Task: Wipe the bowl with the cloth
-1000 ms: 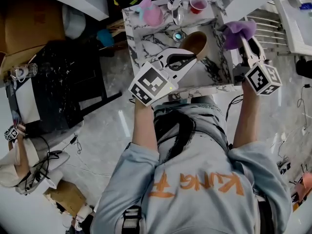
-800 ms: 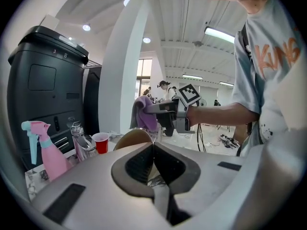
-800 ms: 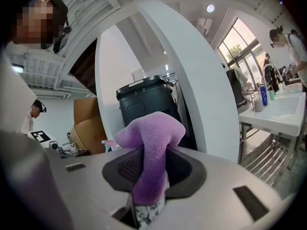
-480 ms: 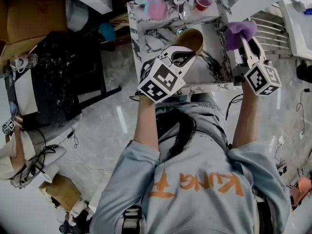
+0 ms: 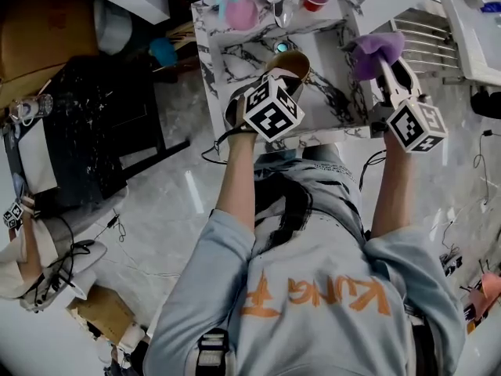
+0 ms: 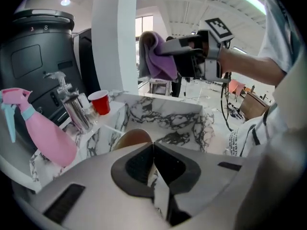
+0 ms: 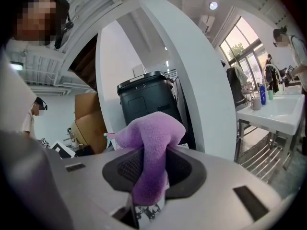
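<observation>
Currently the right gripper (image 7: 149, 159) clamps the cloth (image 7: 152, 128); left gripper (image 6: 152, 146) jaws closed near bowl (image 6: 128, 139).

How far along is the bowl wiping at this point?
Done: the purple cloth is clamped in the right gripper, held up beside the marble sink. In hand: the left gripper, jaws shut on nothing, is right at the brown bowl in the sink; whether it touches is unclear. Left: the cloth is away from the bowl, so the wiping itself does not look started.

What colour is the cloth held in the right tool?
Purple; the cloth shows best in the right gripper view.
</observation>
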A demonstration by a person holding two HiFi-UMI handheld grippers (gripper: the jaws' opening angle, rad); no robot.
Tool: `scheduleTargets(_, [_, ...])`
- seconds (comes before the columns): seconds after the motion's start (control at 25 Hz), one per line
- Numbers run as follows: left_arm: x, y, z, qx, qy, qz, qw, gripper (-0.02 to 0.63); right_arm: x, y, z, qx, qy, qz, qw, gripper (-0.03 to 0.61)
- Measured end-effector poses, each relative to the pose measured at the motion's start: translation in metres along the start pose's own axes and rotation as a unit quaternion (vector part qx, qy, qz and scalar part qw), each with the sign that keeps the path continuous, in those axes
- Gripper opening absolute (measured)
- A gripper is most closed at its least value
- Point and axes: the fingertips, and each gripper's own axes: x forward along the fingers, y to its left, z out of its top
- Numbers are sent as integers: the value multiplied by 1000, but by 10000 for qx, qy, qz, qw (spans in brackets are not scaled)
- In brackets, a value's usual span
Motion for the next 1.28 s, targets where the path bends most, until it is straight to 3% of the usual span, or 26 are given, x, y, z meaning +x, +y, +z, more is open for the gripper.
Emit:
scheduleTargets(0.24, [34, 7, -32, -237, 531, -86, 9983, 27, -3, -2, -1, -60, 75, -58, 9999, 127])
scheduleTargets(0.52, [62, 5, -58, -168, 1113, -109, 9936, 28, -9, -4, -2, -207, 219, -127, 9995, 127])
scheduleTargets(0.8, [84, 0, -62, -306, 1175, -112, 9925, 28, -10, -4, -5, -308, 371, -103, 9988, 127])
scheduleTargets(1.08, [93, -11, -75, -452, 1463, -389, 9874, 29, -4, 4, -8, -368, 468, 18, 9982, 127])
scheduleTargets(1.28, [72, -2, -58, -738, 1061, -264, 9913, 29, 6, 18, -6, -404, 446, 227, 9979, 127])
